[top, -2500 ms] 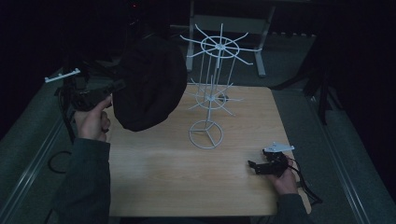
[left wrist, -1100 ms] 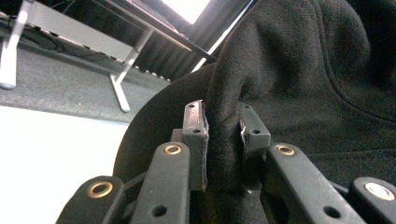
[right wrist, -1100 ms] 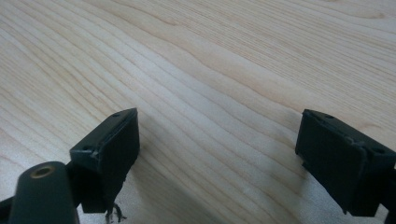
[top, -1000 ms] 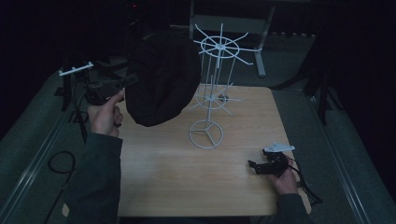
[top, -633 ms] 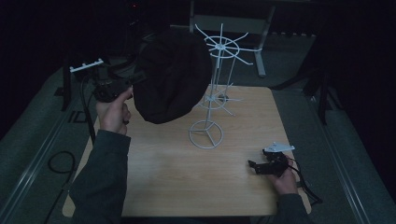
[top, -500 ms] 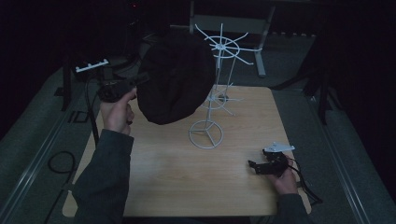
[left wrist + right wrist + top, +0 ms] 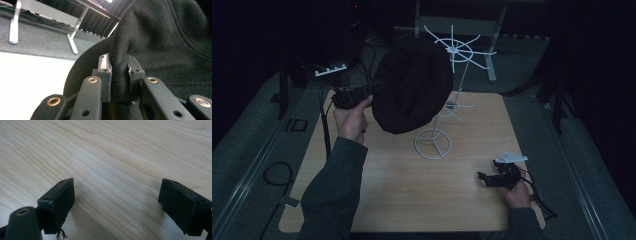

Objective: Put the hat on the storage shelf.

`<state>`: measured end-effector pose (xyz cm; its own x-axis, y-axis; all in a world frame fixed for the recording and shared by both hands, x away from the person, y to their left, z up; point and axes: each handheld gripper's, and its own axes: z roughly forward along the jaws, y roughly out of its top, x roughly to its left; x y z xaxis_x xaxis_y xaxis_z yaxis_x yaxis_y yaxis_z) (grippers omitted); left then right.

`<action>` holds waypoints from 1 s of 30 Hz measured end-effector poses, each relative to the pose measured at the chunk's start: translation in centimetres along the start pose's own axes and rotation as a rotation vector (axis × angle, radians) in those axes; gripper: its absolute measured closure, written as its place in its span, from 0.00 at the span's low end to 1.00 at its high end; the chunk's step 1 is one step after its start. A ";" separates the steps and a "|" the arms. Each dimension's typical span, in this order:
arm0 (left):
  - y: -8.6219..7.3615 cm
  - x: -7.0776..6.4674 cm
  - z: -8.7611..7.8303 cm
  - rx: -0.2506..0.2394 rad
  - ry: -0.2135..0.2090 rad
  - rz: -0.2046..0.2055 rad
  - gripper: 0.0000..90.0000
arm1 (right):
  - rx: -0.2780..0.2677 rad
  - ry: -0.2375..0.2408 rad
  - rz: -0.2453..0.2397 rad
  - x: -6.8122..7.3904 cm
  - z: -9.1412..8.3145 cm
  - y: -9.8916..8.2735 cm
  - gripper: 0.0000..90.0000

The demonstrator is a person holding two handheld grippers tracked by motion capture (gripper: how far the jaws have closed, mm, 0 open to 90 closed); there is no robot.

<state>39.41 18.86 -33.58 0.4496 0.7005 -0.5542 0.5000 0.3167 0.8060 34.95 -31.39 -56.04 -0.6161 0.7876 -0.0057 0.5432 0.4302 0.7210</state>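
the bench [image 7: 402, 200] is a pale wooden top, mostly bare on the near half and along the left and right edges, so there is open room in front of and beside the white wire stand [image 7: 447, 95]. the stand's ring base sits near the middle of the bench, its thin stem rises tilted toward the far edge, and its spoked top spreads above the far edge. a dark grey floor surrounds the bench on all sides, with a cable loop lying off the near left corner.

the black fleece hat [image 7: 412, 87] hangs in the air over the far left part of the bench, just left of the stand's stem and close under its spoked top; whether it touches the wire cannot be told. the left tongs [image 7: 374, 87] are clenched on a fold of the hat's fabric [image 7: 120, 72], pads pressing in from both sides. the left hand [image 7: 349, 120] is raised off the bench, forearm reaching up and forward from the near left.

the right tongs [image 7: 484, 177] rest low at the near right of the bench, released, jaws wide apart over bare wood [image 7: 112, 170], with the right hand [image 7: 517, 192] behind them.
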 end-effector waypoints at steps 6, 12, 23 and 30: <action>-0.5 0.3 0.6 0.030 0.034 0.014 0.87 | 0.001 0.003 0.002 0.0 0.0 0.0 0.15; -0.7 0.5 0.9 0.047 0.029 0.012 0.85 | 0.001 0.001 0.002 0.0 0.0 0.0 0.15; -0.8 0.6 1.4 0.079 0.034 0.012 0.76 | 0.000 0.001 0.003 0.0 0.0 0.0 0.15; -0.8 0.5 1.3 0.075 0.021 0.015 0.70 | 0.001 0.002 0.002 0.0 0.0 0.0 0.15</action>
<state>40.24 18.10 -34.76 0.4420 0.7185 -0.5371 0.5478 0.2579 0.7959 34.93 -31.37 -56.05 -0.6159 0.7878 -0.0029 0.5452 0.4289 0.7203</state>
